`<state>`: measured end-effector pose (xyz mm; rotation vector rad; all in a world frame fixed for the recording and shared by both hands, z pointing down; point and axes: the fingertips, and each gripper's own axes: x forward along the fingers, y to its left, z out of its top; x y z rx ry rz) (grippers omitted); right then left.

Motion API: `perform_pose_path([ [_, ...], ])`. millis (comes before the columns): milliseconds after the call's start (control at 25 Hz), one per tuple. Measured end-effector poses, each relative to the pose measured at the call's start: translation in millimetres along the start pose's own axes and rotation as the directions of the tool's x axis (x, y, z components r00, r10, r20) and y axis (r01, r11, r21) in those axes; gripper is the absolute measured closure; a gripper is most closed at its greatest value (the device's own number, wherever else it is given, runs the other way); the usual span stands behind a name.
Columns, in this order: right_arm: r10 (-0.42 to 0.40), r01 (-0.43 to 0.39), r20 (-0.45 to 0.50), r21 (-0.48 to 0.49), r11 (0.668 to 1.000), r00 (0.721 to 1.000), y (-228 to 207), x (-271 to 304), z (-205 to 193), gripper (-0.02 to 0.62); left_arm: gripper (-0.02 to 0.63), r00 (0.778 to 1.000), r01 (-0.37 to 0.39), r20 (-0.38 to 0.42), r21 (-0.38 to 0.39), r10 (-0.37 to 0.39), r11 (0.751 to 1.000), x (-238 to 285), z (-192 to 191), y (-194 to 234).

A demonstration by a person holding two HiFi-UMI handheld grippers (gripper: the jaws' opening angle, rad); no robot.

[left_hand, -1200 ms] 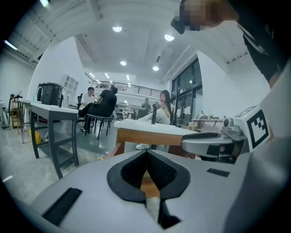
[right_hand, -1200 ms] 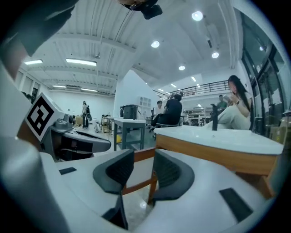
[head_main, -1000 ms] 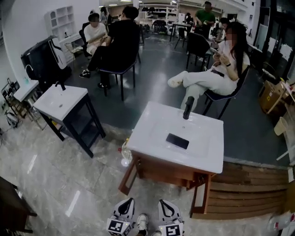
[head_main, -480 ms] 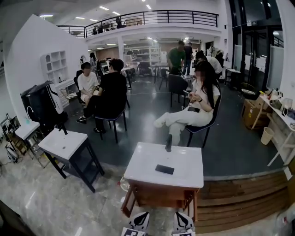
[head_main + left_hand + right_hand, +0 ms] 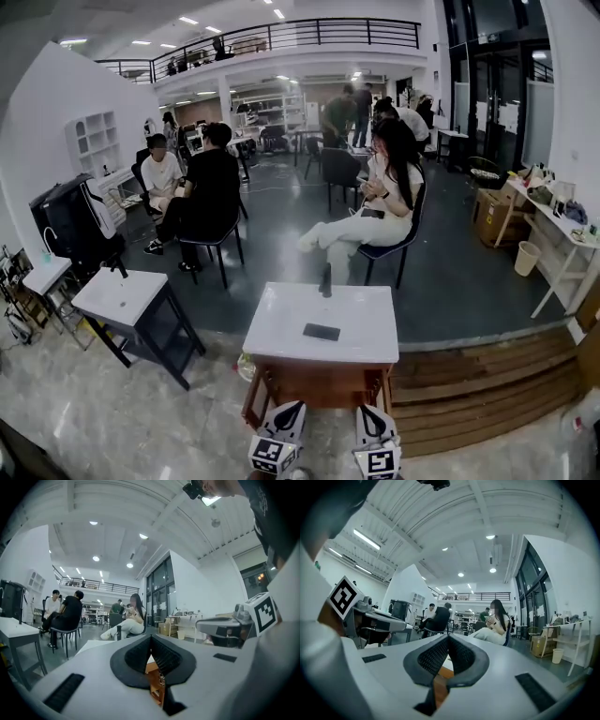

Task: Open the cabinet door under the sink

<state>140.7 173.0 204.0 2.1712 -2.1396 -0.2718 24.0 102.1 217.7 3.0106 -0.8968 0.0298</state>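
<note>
Head view, lower centre: wooden cabinet (image 5: 319, 384) under white sink (image 5: 281, 339), front facing frame bottom, where left gripper (image 5: 289, 409) and right gripper (image 5: 368, 412) sit equally near, jaws closed, holding nothing.

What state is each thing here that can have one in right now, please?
Left gripper: shut, empty.
Right gripper: shut, empty.
Cabinet door: appears closed, untouched.
Faucet: upright, no water seen.
</note>
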Motion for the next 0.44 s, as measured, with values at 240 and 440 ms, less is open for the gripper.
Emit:
perform_pose_path([
  [240,0.012,-0.011,0.036,-0.021,1.000,0.999,4.8,22.2,10.6,0.572,0.584,1.000,0.004,0.023,0.025,-0.005,1.000,9.1,5.5,1.8],
  [440,-0.006,0.008,0.082,-0.024,1.000,0.997,-11.8,62.4,29.5,0.571,0.584,0.996,-0.009,0.084,0.072,0.003,0.997,39.3,31.6,14.8],
])
